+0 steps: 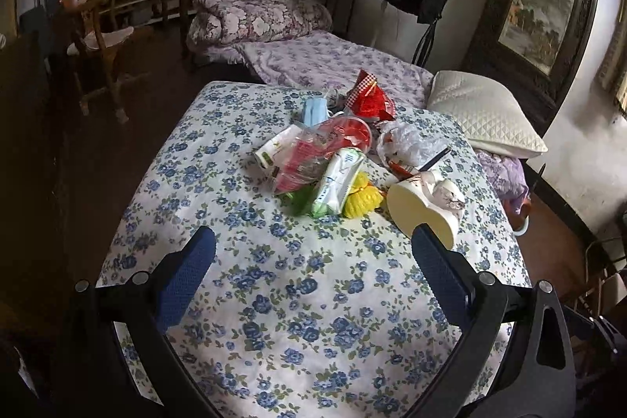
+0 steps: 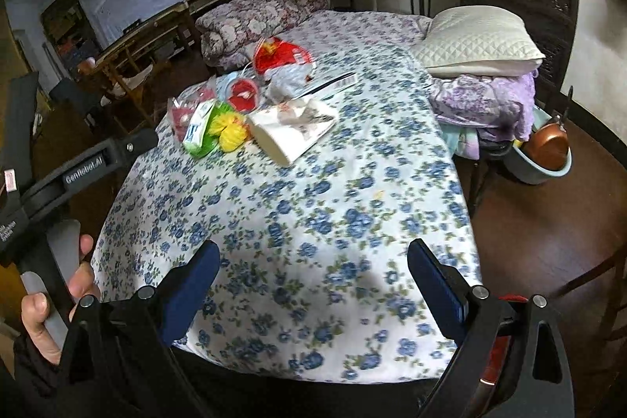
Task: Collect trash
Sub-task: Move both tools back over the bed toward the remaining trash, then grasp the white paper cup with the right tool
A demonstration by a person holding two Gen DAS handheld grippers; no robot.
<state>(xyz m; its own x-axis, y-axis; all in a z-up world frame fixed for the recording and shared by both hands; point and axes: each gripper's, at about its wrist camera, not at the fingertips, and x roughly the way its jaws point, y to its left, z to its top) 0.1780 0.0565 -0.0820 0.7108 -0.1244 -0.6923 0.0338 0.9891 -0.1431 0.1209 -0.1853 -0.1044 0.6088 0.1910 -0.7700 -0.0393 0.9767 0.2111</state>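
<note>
Above the bare near edge of the bedspread [image 1: 298, 300], both tools [image 1: 313, 241] [image 2: 313, 257] gape, trash [image 1: 333, 159] beyond.

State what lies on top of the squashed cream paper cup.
A crumpled white tissue with dark smudges lies on the squashed cream paper cup, covering its mouth. Whatever is inside the cup cannot be seen.

Trash pile [image 1: 333, 159] sits mid-bed on the sheet [image 1: 298, 300], pillow [image 1: 482, 112] to its right, folded quilt [image 1: 258, 14] behind.
</note>
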